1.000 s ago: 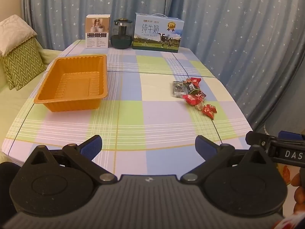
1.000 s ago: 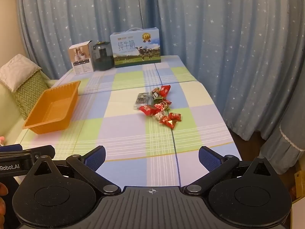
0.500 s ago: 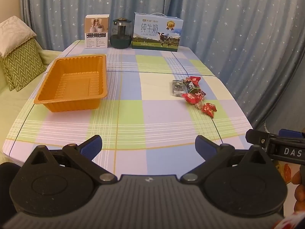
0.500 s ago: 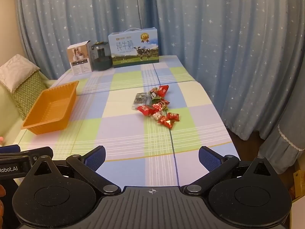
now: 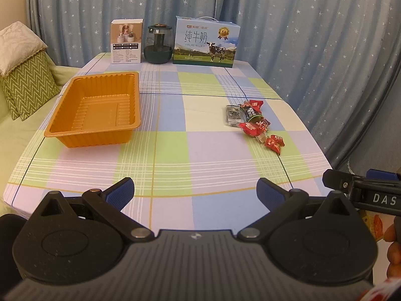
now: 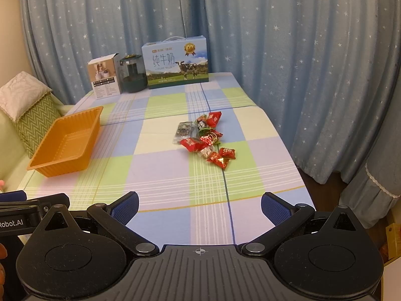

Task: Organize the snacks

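Observation:
An empty orange plastic tray (image 5: pixel 96 109) (image 6: pixel 66 145) sits on the left half of the checked table. A small heap of wrapped snacks (image 5: pixel 253 123) (image 6: pixel 204 140), mostly red with one grey packet, lies on the right half. My left gripper (image 5: pixel 195 192) hovers open over the table's near edge, nothing between its blue pads. My right gripper (image 6: pixel 200 205) is open too, held over the near edge, well short of the snacks. The body of each gripper shows at the side of the other's view.
At the far end of the table (image 5: pixel 175 160) stand a small white box (image 5: pixel 126 41), a dark glass jar (image 5: pixel 158 44) and a blue milk carton (image 5: pixel 205 44). Starry blue curtains (image 6: pixel 313 62) hang behind and to the right. A cushioned bench (image 5: pixel 22 80) lies left.
Both views have shifted slightly, with the table contents sitting a little lower in the right wrist frame. Neither gripper's opening has changed, and nothing on the table has moved.

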The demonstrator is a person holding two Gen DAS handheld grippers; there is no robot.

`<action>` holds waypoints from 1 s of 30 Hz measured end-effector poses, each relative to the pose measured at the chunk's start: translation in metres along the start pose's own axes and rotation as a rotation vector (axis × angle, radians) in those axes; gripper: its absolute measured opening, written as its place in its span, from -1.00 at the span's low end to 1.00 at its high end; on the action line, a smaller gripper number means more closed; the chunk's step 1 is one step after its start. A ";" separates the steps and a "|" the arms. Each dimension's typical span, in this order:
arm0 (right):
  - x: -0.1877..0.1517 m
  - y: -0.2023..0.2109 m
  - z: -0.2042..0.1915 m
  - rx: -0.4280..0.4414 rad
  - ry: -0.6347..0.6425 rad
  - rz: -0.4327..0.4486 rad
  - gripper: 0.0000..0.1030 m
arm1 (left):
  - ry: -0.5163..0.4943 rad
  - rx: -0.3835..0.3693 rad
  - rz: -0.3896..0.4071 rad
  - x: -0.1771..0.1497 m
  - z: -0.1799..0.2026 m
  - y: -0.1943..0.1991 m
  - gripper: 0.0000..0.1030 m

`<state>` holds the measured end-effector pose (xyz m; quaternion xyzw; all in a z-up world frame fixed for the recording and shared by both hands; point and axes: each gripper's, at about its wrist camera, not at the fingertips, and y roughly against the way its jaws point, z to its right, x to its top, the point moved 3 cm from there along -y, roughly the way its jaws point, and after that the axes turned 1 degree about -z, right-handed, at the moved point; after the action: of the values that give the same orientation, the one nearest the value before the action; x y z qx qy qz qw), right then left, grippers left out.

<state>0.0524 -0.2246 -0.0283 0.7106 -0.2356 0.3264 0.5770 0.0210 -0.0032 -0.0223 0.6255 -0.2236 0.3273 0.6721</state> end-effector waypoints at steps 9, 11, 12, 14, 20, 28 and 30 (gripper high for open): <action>0.000 -0.001 0.001 -0.002 -0.001 -0.002 1.00 | 0.002 -0.003 0.001 0.001 0.001 0.000 1.00; 0.000 -0.001 0.001 -0.001 -0.001 -0.002 1.00 | 0.001 -0.005 0.001 0.002 0.002 0.000 1.00; 0.000 -0.001 0.001 0.000 -0.001 -0.001 1.00 | 0.000 -0.005 0.001 0.002 0.003 0.000 1.00; 0.000 -0.001 0.001 0.000 -0.001 -0.002 1.00 | -0.001 -0.005 0.001 0.002 0.003 0.000 1.00; 0.000 0.000 0.001 -0.002 -0.002 -0.002 1.00 | -0.001 -0.006 0.000 0.002 0.003 0.000 1.00; 0.000 0.000 0.001 -0.001 -0.001 -0.003 1.00 | 0.001 -0.006 0.000 0.003 0.004 0.000 1.00; 0.000 0.000 0.001 -0.001 -0.002 -0.003 1.00 | 0.001 -0.007 0.000 0.003 0.003 0.000 1.00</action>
<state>0.0531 -0.2256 -0.0283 0.7109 -0.2354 0.3248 0.5777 0.0235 -0.0058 -0.0200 0.6229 -0.2245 0.3268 0.6744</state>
